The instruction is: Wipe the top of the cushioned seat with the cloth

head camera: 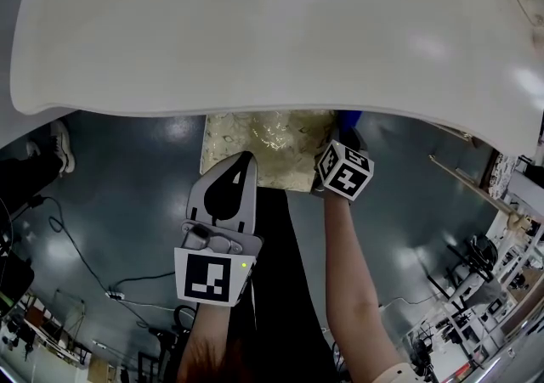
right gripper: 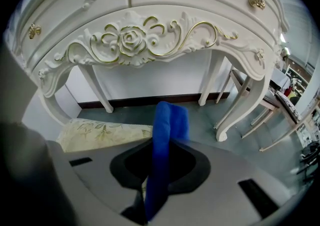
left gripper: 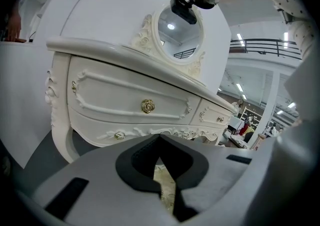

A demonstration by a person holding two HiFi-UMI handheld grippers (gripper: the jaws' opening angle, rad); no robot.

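The cushioned seat [head camera: 265, 145] has a cream floral top and sits half under the white dressing table [head camera: 272, 33]. My left gripper [head camera: 246, 158] hangs over the seat's near left part, shut and holding nothing. In the left gripper view its jaws [left gripper: 159, 138] meet at the tips, with the floral cushion [left gripper: 167, 186] showing below. My right gripper [head camera: 338, 145] is at the seat's near right corner, shut on a blue cloth [head camera: 349, 121]. In the right gripper view the cloth [right gripper: 167, 130] stands up folded between the jaws, and the cushion [right gripper: 102, 133] lies to the left.
The dressing table's carved apron and legs [right gripper: 135, 39] stand just ahead, and its drawer front [left gripper: 135, 100] and oval mirror [left gripper: 179, 32] show to the left. A white chair [right gripper: 272, 104] stands at the right. Cables [head camera: 93, 267] lie on the dark floor at left.
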